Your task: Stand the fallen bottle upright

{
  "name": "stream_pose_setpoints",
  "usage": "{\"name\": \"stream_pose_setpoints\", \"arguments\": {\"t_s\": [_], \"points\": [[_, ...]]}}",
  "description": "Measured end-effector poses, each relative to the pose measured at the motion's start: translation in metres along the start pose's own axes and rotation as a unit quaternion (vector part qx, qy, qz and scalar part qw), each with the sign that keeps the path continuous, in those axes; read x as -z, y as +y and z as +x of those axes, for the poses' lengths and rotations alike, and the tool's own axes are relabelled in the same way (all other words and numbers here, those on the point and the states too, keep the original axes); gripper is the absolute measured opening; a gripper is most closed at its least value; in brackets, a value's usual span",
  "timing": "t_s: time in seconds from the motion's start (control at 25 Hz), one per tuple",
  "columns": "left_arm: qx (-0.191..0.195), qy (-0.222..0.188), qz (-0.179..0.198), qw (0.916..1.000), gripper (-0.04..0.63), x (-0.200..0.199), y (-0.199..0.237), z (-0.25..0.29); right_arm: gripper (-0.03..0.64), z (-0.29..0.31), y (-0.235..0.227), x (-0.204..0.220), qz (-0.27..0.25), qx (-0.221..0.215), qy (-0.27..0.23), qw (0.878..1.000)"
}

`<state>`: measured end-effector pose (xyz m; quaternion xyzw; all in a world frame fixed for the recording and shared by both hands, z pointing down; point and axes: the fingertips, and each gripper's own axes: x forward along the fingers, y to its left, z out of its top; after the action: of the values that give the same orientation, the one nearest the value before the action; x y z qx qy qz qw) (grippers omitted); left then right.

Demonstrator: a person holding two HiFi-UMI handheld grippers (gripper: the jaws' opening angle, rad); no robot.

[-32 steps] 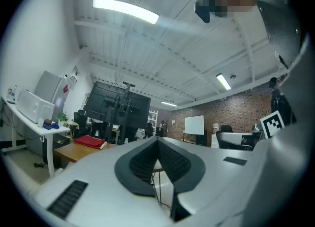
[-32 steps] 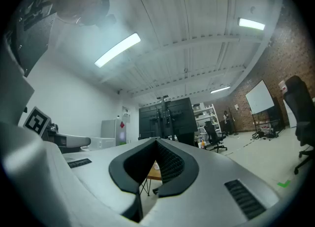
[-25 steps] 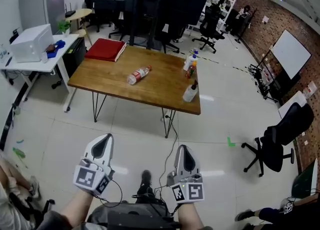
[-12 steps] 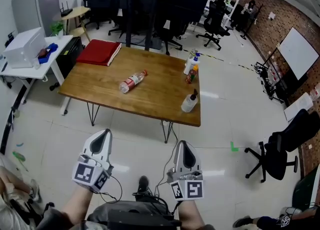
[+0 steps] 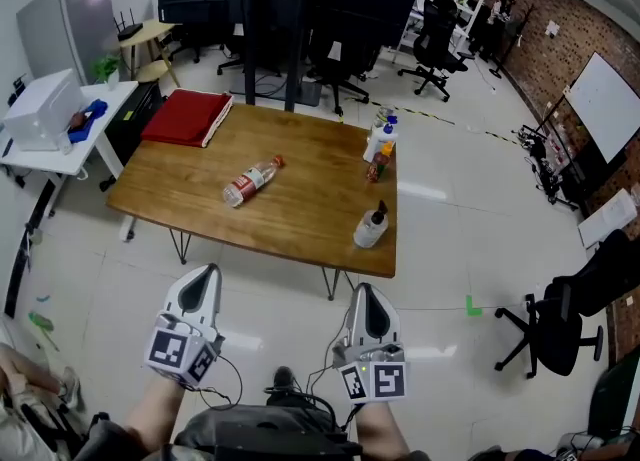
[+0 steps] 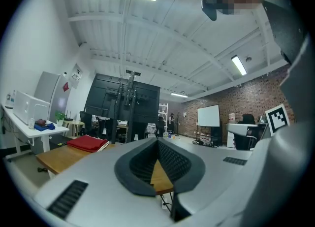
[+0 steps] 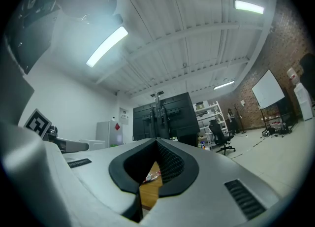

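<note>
While short of table (image 5: 300, 224), L claw (image 5: 207, 273), R claw (image 5: 364, 293) abreast, closed

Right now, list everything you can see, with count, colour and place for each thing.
wooden table: one, brown, mid-floor ahead
fallen bottle: one, clear with red label, lying on the table's left half
red pad: one, red, table's far left corner
upright bottles: about three, white and orange, table's far right edge
pump bottle: one, clear with dark top, table's near right edge
white desk: one, left of the table
white box: one, on the white desk
office chair: one, black, floor at right; more at the back
whiteboard: one, white, by the brick wall
left gripper: grey, bottom left, shut, empty
right gripper: grey, bottom centre, shut, empty
</note>
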<state>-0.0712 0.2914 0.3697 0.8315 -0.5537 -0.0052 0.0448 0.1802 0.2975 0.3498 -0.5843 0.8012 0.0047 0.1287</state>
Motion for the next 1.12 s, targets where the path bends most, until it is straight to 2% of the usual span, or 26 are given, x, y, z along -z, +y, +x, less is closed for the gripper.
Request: {"name": "stream_pose_setpoints", "arguments": {"t_s": [0.24, 0.52, 0.72, 1.12], "points": [[-0.014, 0.002, 0.0, 0.9999, 0.025, -0.006, -0.012, 0.045, -0.003, 0.032, -0.042, 0.0, 0.008, -0.016, 0.002, 1.0], [-0.027, 0.0, 0.009, 0.9996, 0.025, -0.012, -0.014, 0.063, -0.003, 0.058, -0.048, 0.0, 0.015, -0.039, -0.002, 0.999], [-0.037, -0.004, 0.003, 0.9993, 0.025, -0.017, -0.001, 0.074, -0.003, 0.071, -0.045, 0.004, 0.013, -0.05, 0.008, 0.999], [-0.013, 0.011, -0.001, 0.9999, 0.025, 0.007, 0.045, 0.141, -0.003, 0.132, -0.041, 0.034, 0.01, -0.039, 0.014, 0.999]]}}
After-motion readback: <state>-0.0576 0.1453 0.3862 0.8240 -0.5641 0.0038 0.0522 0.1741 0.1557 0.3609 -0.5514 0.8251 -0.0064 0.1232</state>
